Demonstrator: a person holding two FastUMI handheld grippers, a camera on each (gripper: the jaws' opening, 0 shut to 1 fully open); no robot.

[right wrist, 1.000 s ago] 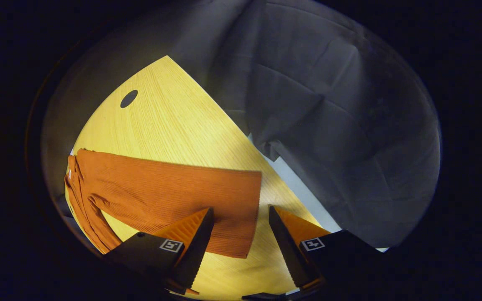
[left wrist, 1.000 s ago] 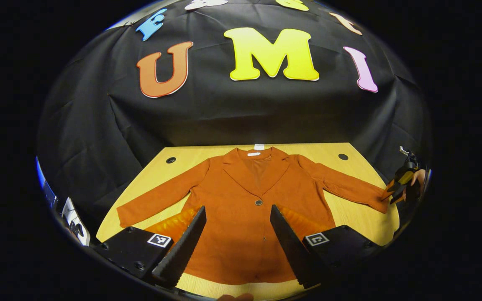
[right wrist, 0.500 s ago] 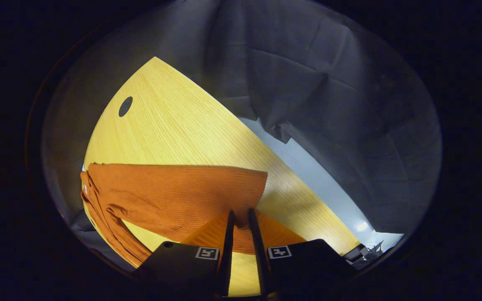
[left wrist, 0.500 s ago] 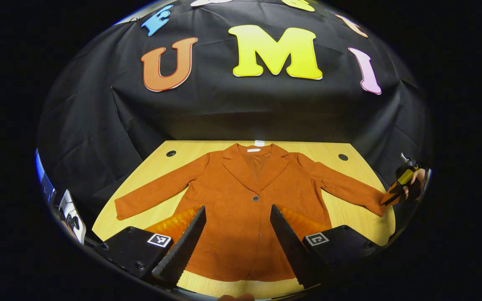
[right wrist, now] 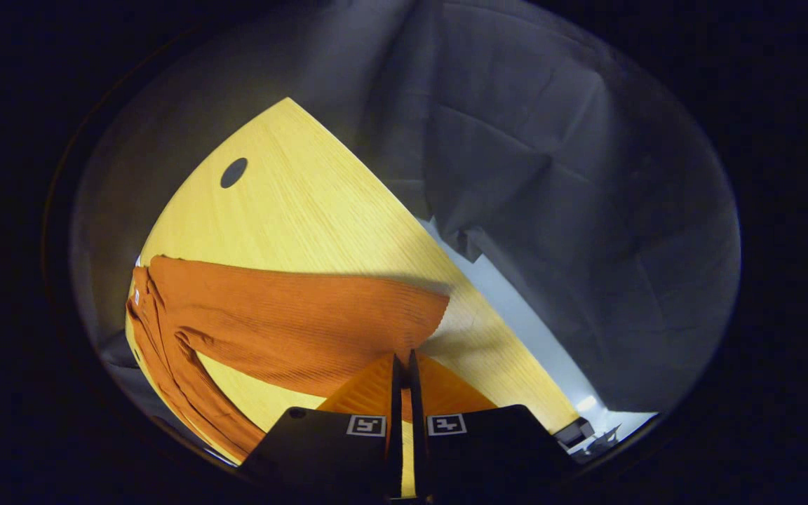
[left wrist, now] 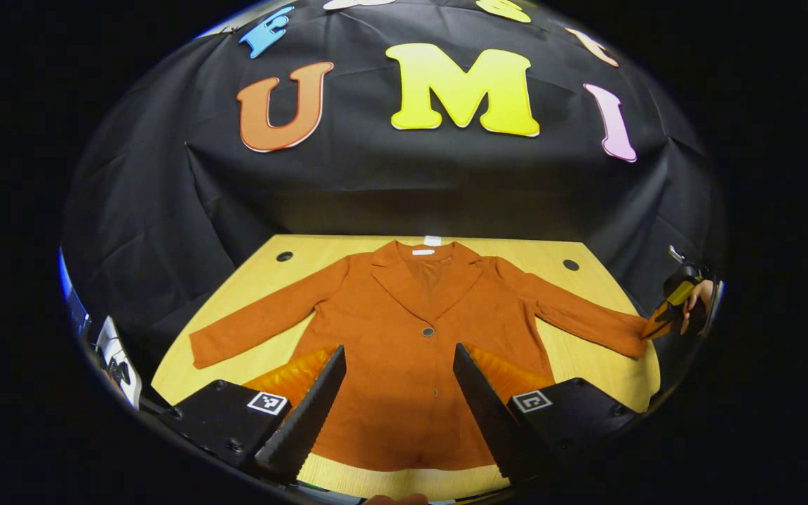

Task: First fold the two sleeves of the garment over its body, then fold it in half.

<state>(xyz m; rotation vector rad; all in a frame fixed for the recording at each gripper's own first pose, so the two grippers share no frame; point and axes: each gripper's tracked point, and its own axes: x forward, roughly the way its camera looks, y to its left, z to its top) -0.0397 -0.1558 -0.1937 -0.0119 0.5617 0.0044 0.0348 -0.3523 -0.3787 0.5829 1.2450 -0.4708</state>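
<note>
Right gripper (right wrist: 401, 365) fingers closed since earlier, apparently pinching sleeve cuff (right wrist: 418, 315) to carry it over jacket (left wrist: 411, 365); left gripper (left wrist: 398, 393) spread, hovering.

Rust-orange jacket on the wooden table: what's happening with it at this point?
The rust-orange buttoned jacket lies front-up and spread flat on the light wooden table, both sleeves out to the sides, so no fold is done yet. The right gripper, held in a person's hand at the table's edge, is shut on the cuff of one sleeve, which looks slightly raised at that end. The left gripper hangs open over the jacket's lower front, touching nothing.
</note>
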